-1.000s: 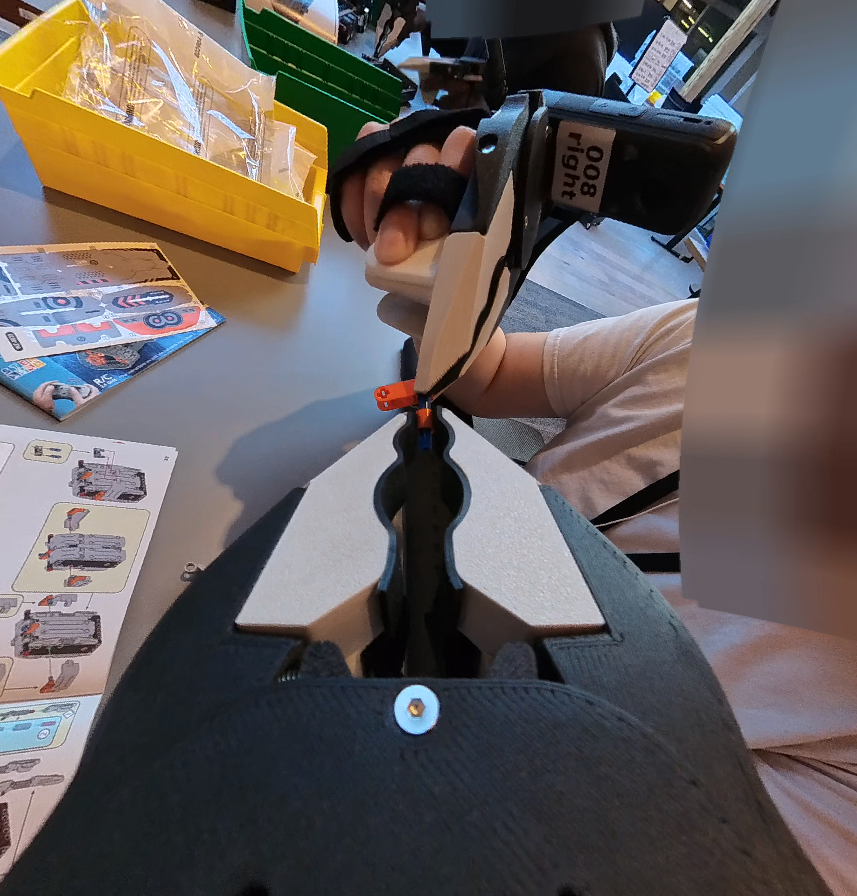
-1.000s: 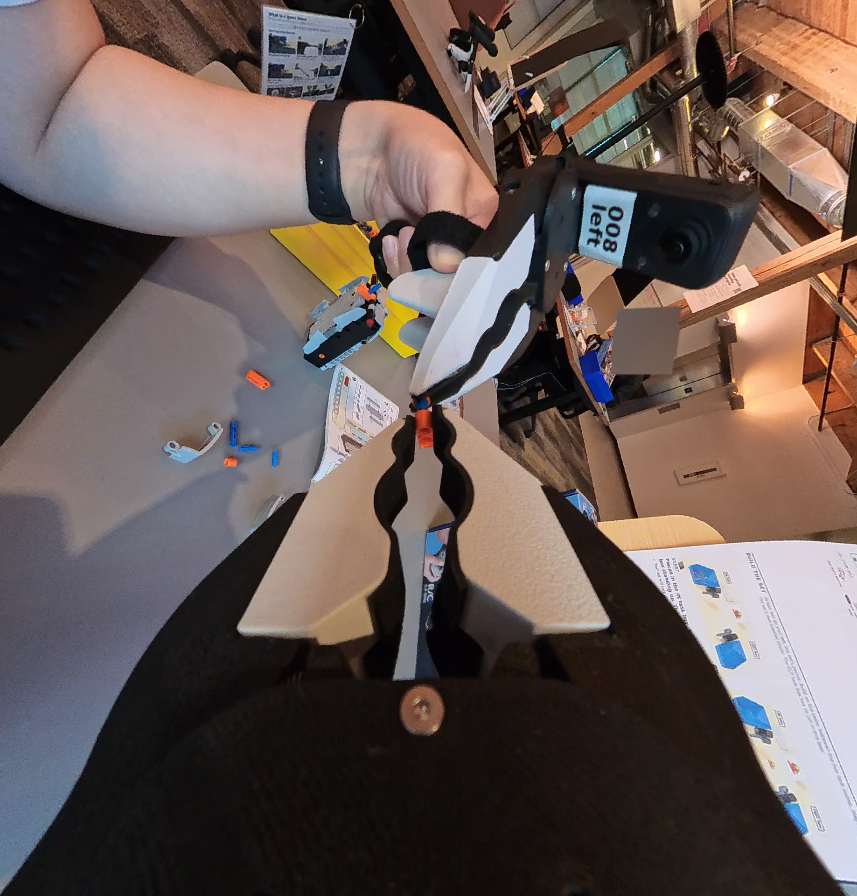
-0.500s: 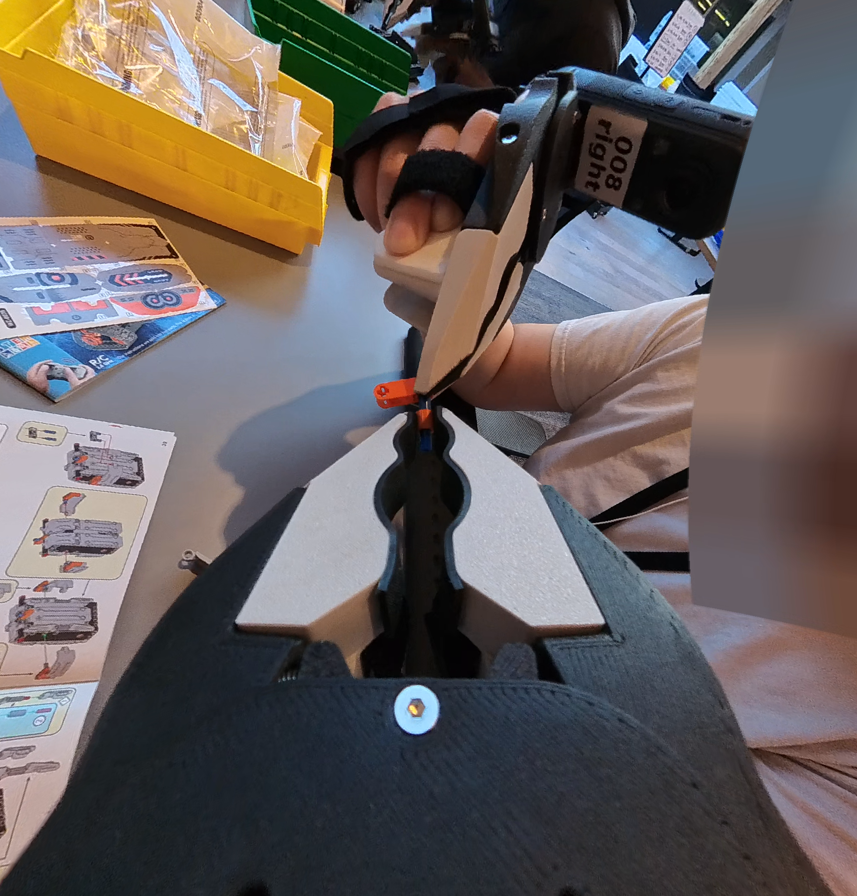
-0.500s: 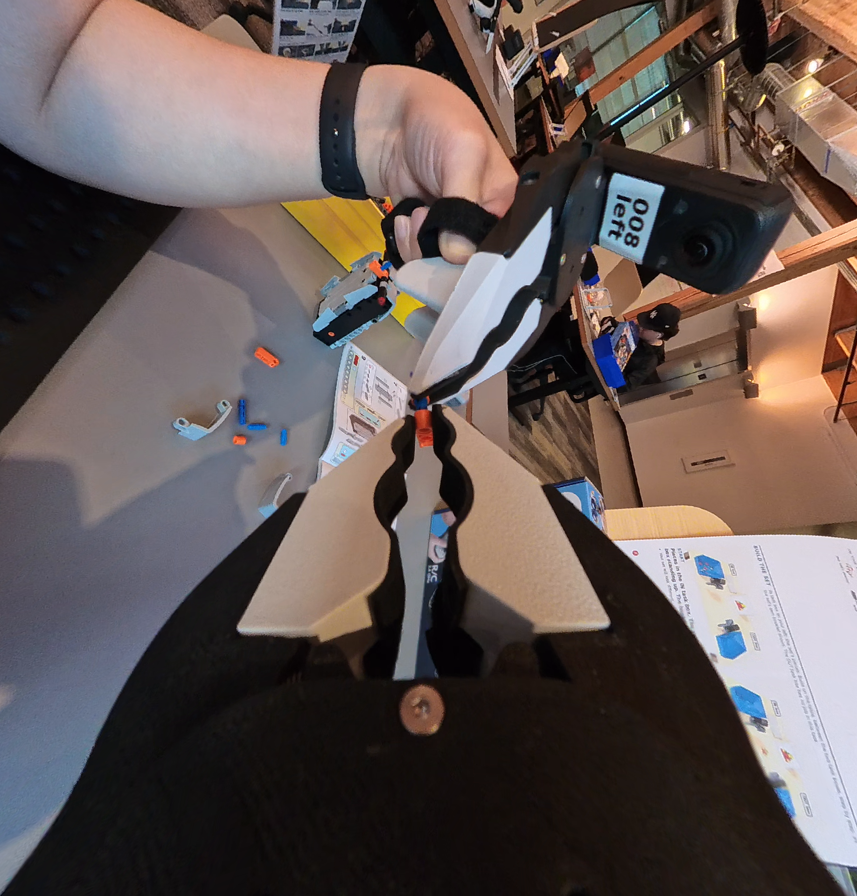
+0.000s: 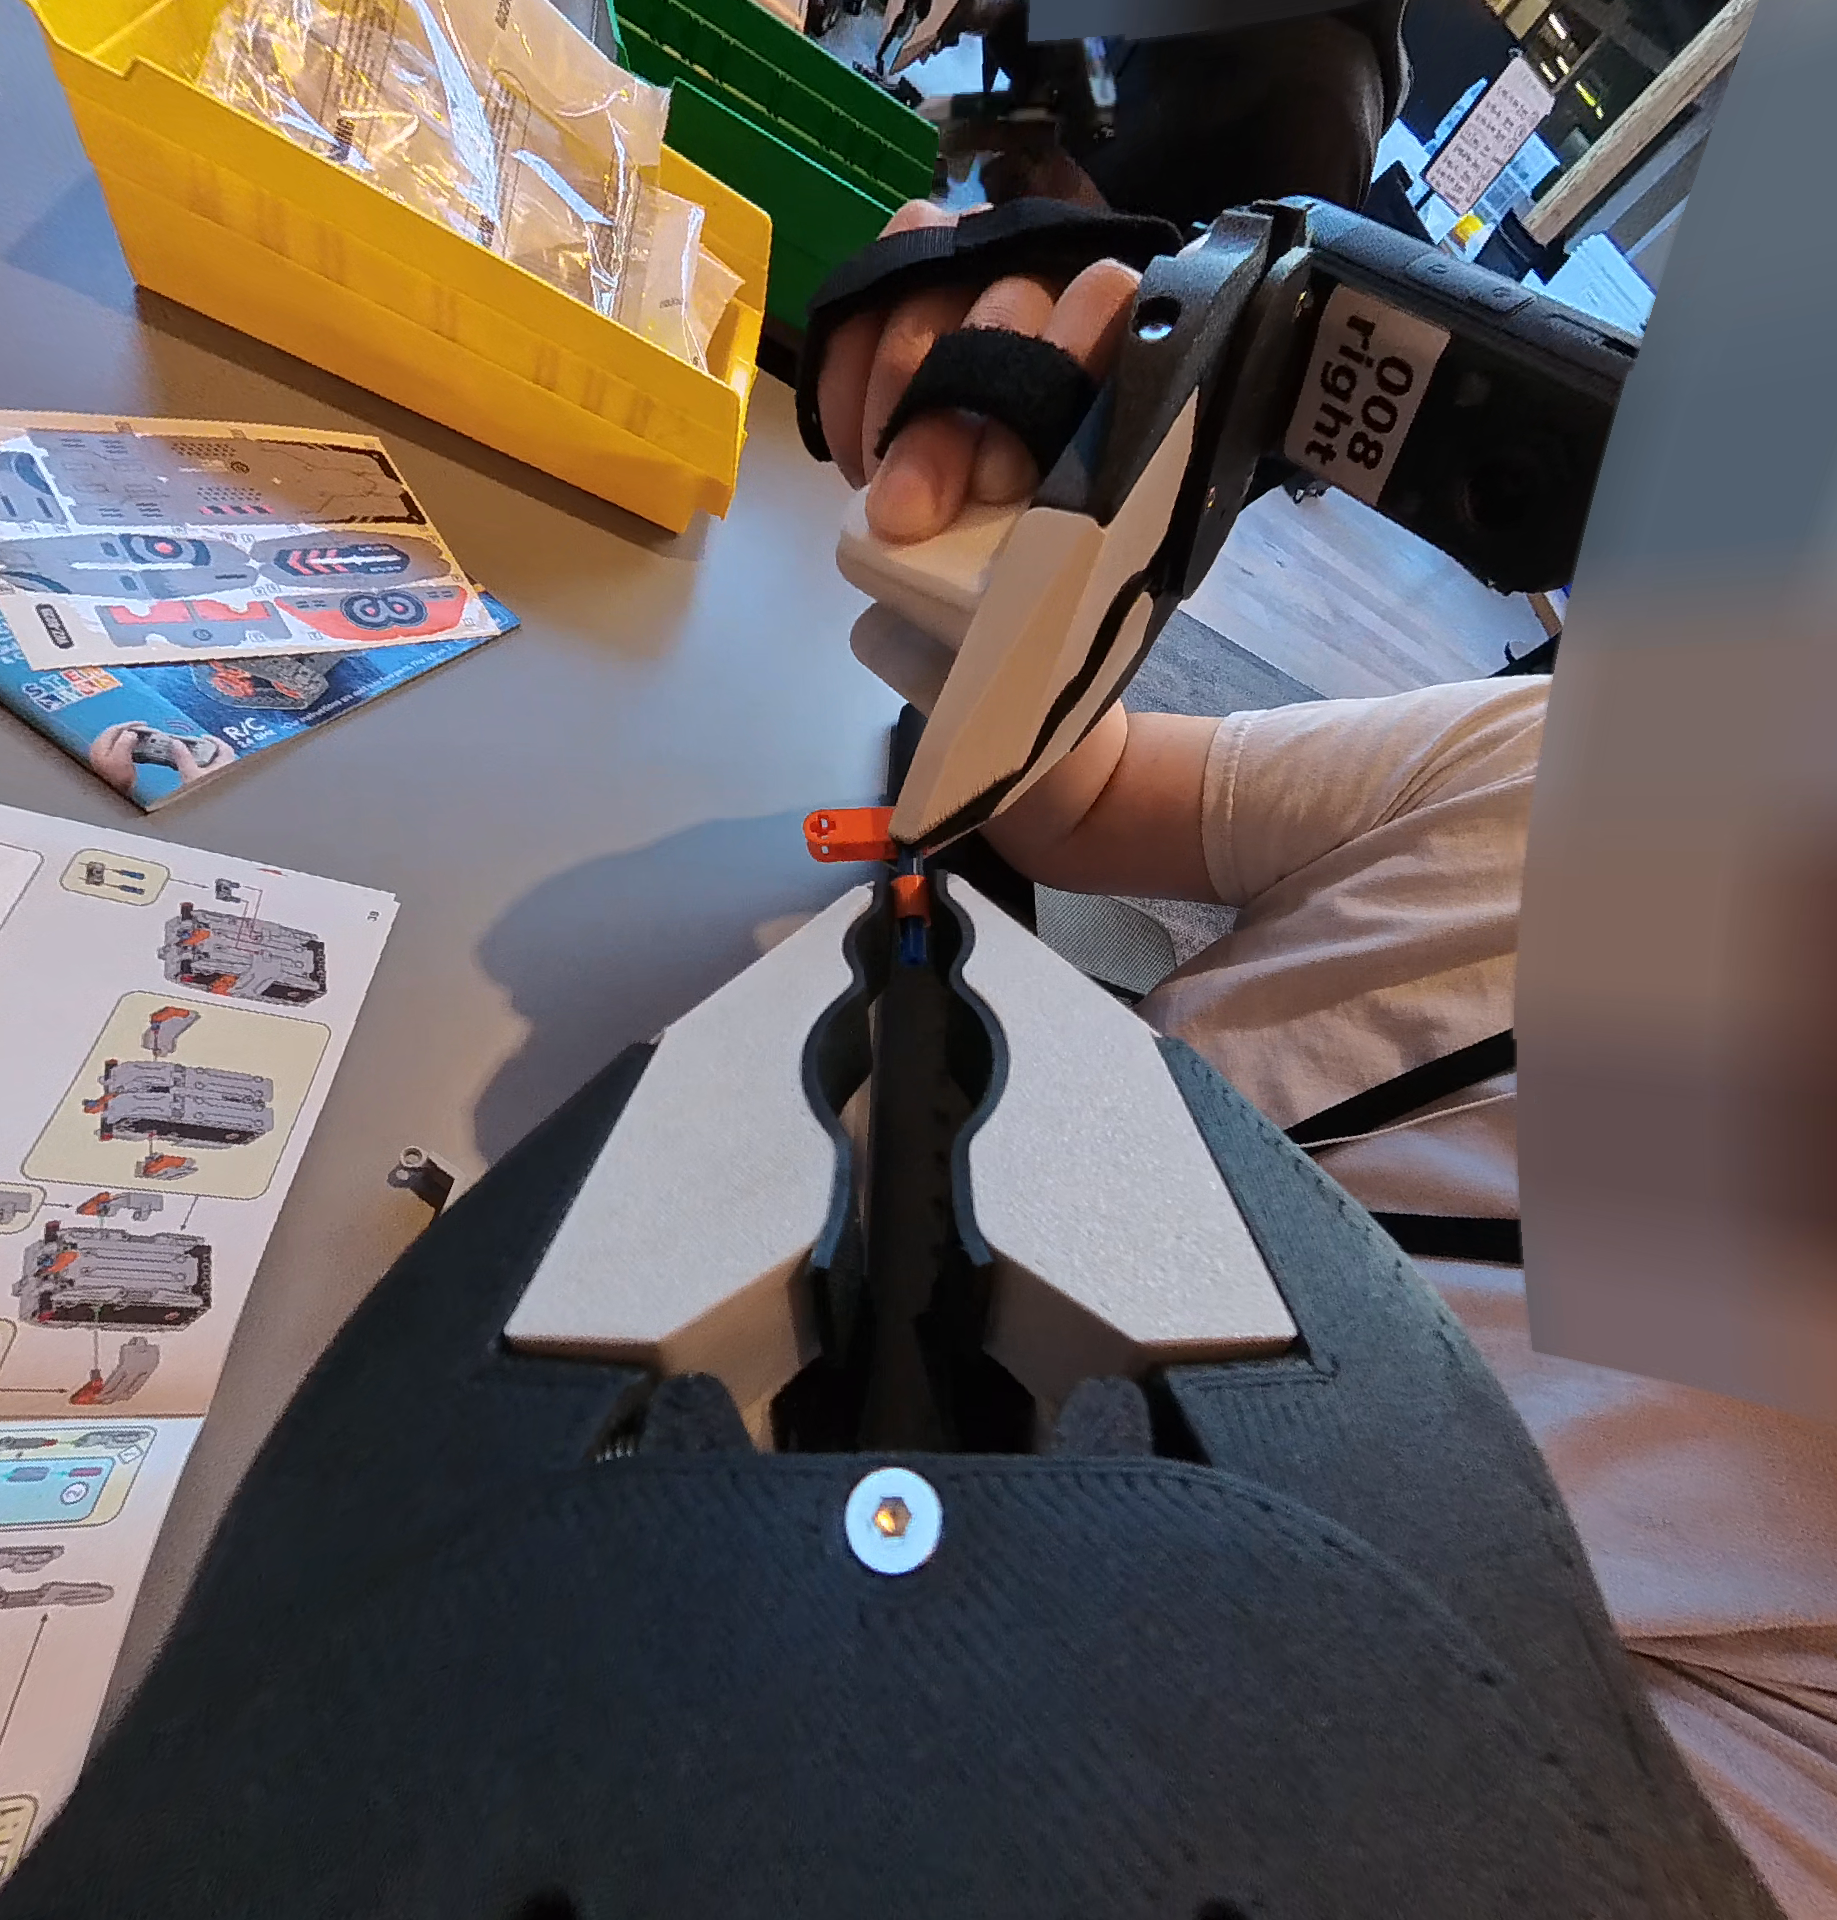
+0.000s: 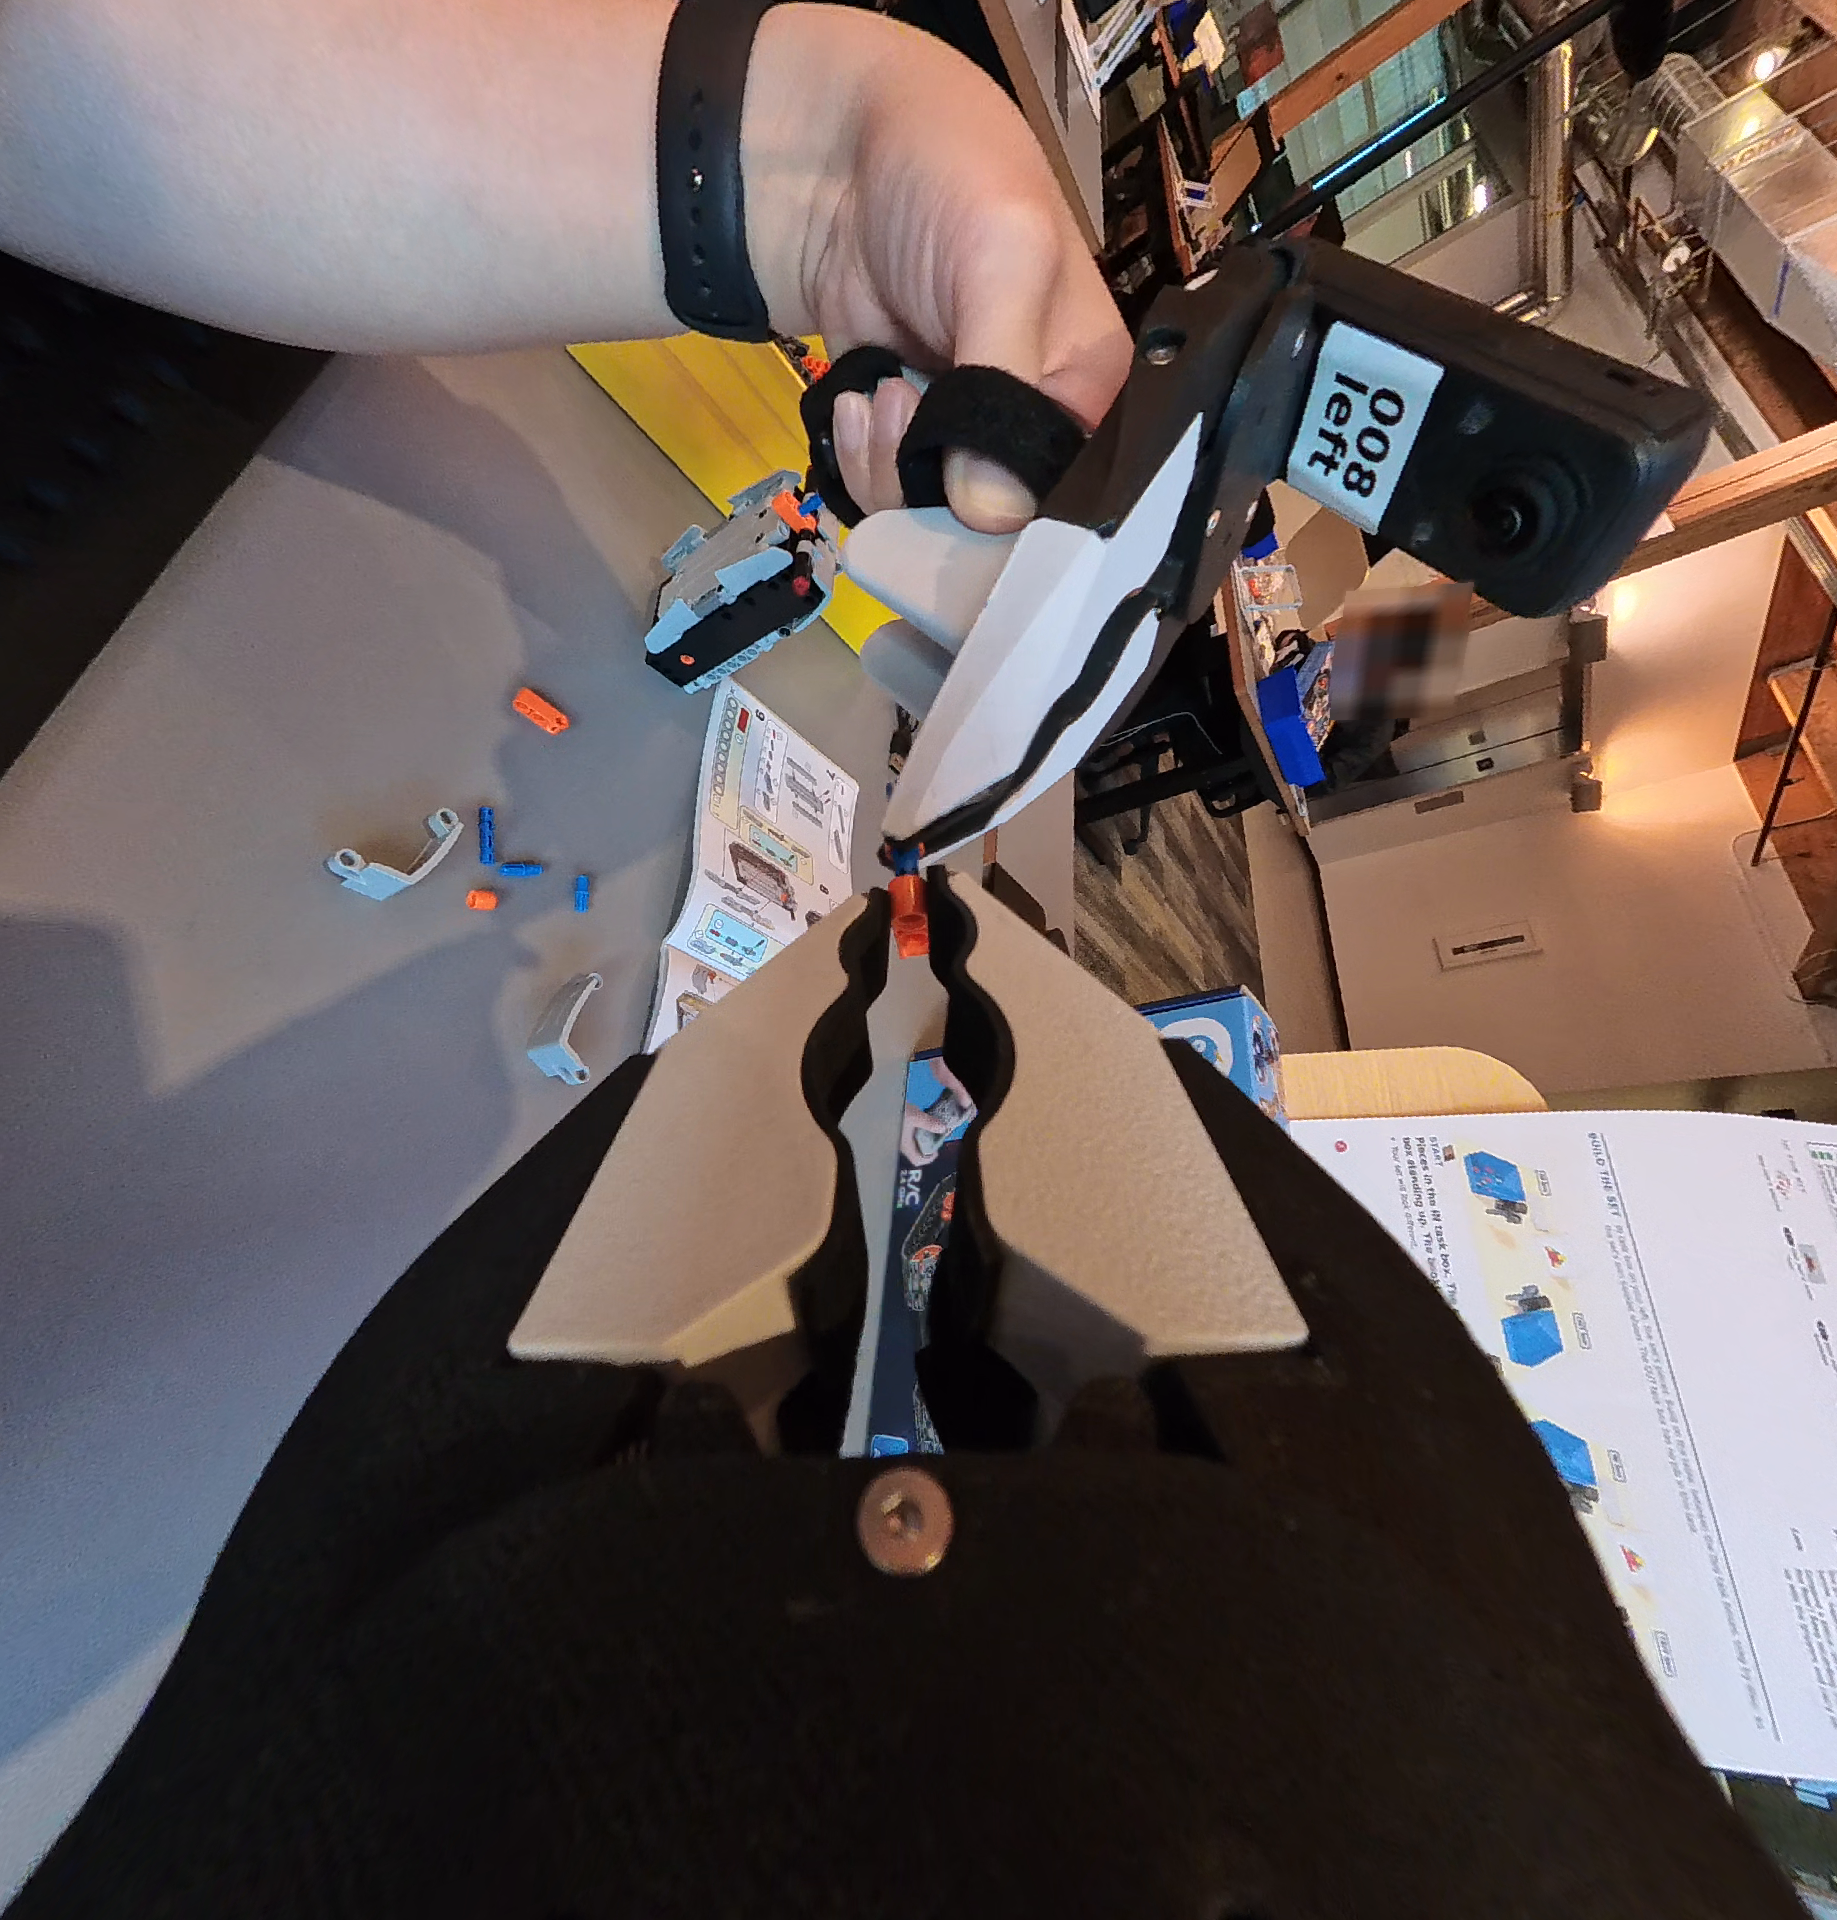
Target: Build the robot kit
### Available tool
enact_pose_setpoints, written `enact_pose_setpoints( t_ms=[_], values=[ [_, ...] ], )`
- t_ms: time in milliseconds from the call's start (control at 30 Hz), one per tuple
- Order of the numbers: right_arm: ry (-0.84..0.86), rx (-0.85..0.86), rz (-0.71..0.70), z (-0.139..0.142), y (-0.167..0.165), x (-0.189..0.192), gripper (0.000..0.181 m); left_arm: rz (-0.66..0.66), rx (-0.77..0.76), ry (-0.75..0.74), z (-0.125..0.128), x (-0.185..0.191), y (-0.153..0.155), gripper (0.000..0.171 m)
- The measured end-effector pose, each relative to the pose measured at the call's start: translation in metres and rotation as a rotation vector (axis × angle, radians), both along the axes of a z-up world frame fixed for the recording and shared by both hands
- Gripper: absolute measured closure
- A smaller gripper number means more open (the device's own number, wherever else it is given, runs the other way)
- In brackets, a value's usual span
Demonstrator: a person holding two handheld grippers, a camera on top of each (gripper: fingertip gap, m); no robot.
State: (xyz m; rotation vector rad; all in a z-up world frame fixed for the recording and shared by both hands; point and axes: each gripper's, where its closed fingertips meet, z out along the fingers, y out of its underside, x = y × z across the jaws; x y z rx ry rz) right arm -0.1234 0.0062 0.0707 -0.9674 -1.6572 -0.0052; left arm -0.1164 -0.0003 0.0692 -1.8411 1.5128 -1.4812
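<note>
Left wrist view: left gripper [image 5: 907,902] jaws clamped on a blue-and-orange pin [image 5: 909,904] at frame centre; right gripper [image 6: 909,902] jaws clamped on an orange connector [image 5: 841,835], tips meeting; yellow bin [image 5: 394,281] upper left on the bench [image 5: 602,727]; instruction sheet [image 5: 145,1122] at left.

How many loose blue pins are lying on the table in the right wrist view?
3: one upright blue pin, one just right of it, one farther right, all beside the grey curved piece. Others may be hidden behind the gripper.
</note>
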Motion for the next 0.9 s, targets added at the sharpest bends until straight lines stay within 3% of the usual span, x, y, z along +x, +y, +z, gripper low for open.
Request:
enact_pose_setpoints(
  t_ms=[600,900],
  values=[
    [-0.017,-0.001,-0.002,-0.0040,0.0022,-0.0006,0.175,0.008,-0.002,0.026,-0.0046,-0.0010,0.0011,0.166],
    [0.031,-0.077,0.075,-0.0024,-0.0064,-0.0014,0.175,-0.031,-0.010,0.018,-0.0027,-0.0010,-0.0062,0.166]
  ],
)
